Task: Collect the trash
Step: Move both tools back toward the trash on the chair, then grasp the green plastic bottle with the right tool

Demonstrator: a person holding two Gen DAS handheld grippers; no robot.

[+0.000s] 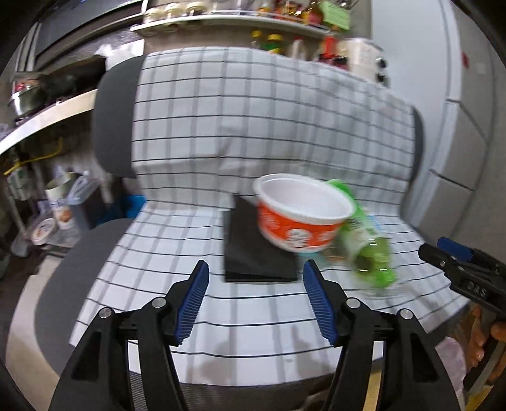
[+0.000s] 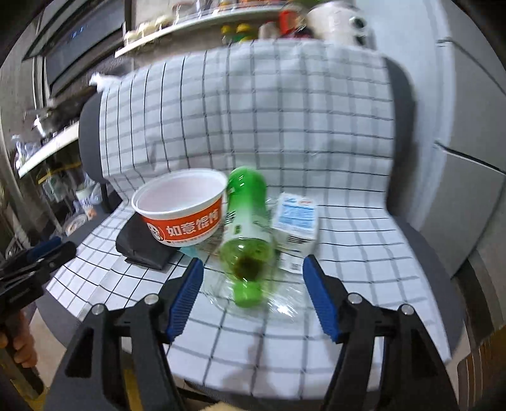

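An empty orange and white noodle bowl point(image 1: 300, 218) point(image 2: 183, 211) sits on a chair seat covered by a checked cloth point(image 1: 221, 303) point(image 2: 363, 253), partly on a folded black bag point(image 1: 253, 253) point(image 2: 142, 246). A green plastic bottle point(image 1: 363, 240) point(image 2: 248, 227) lies on its side to the bowl's right, cap toward me, over clear wrap point(image 2: 284, 300). A white and blue carton point(image 2: 297, 221) lies right of the bottle. My left gripper point(image 1: 256, 272) is open and empty, just short of the black bag. My right gripper point(image 2: 249, 268) is open, its fingers on either side of the bottle's cap end.
The chair's cloth-draped backrest point(image 1: 268, 110) rises behind the trash. Kitchen shelves with jars point(image 1: 221, 19) stand behind, a counter with pots point(image 1: 47, 104) at left, a white fridge point(image 1: 458, 110) at right. The right gripper point(image 1: 458, 268) shows at the left view's right edge.
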